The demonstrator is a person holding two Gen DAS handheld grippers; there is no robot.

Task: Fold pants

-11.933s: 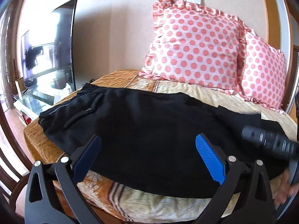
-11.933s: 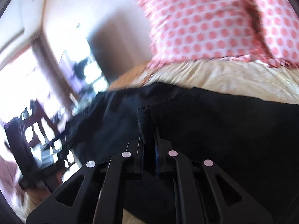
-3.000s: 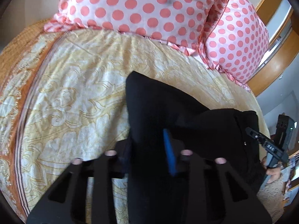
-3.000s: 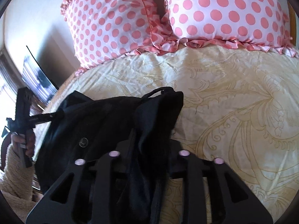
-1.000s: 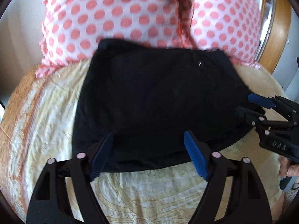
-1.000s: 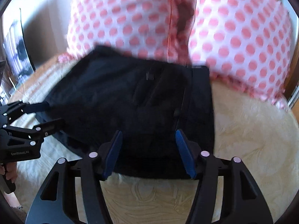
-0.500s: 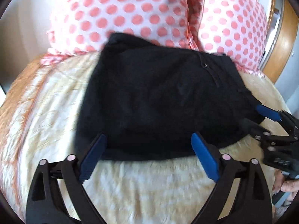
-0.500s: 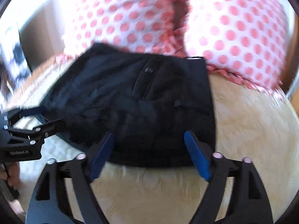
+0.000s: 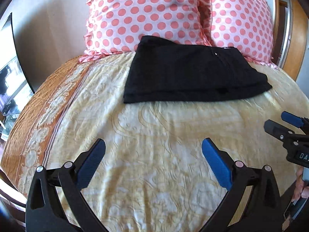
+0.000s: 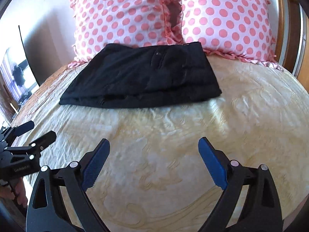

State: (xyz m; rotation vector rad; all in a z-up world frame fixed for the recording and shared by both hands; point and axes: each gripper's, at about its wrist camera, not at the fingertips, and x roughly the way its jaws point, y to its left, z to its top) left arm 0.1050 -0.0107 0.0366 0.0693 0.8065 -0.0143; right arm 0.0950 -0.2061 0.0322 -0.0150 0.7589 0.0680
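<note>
Black pants (image 9: pixel 191 75) lie folded into a compact, layered rectangle at the head edge of the bed (image 9: pixel 154 154), their far side touching the polka-dot pillows (image 9: pixel 146 13), so the folding looks finished, though the blurred near hem leaves its neatness uncertain. Three seconds earlier each tool pinched bunched cloth; a second ago both hovered at the near hem. Now the left tool (image 9: pixel 152 154) and right tool (image 10: pixel 152 152) stand spread, holding nothing, well back over bare bedspread.

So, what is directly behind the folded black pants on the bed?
Two pink polka-dot pillows stand behind the folded pants. The pants cover the pillows' lower edges there, so whether they touch is unclear.
</note>
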